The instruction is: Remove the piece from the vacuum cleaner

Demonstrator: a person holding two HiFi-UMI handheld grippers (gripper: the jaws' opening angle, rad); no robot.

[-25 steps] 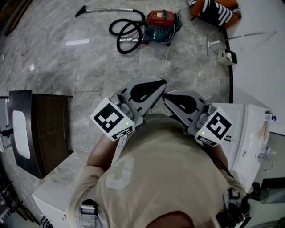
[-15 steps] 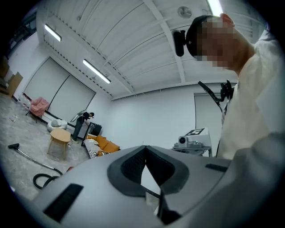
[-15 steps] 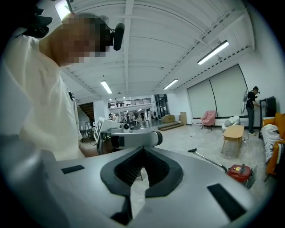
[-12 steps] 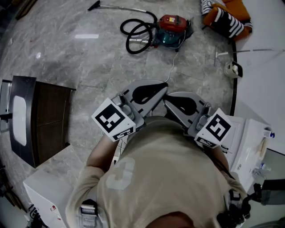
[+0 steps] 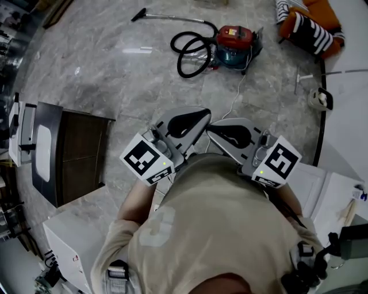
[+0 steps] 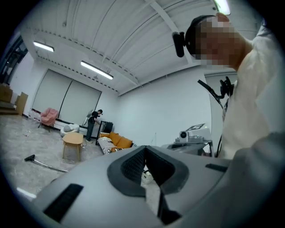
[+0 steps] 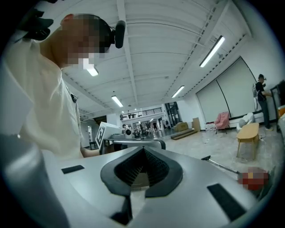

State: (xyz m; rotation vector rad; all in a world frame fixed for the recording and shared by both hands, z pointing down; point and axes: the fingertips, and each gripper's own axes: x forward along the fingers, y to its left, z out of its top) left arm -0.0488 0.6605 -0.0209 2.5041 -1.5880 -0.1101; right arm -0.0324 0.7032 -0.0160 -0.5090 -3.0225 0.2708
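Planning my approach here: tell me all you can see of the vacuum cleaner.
The vacuum cleaner is a canister, red on top and dark teal below, plastic by its look, resting on the grey marbled floor ahead of the person. Its black hose lies looped beside it and leads to a slim metal wand with a dark nozzle. A thin white cord trails toward the person. Only the floor touches it.
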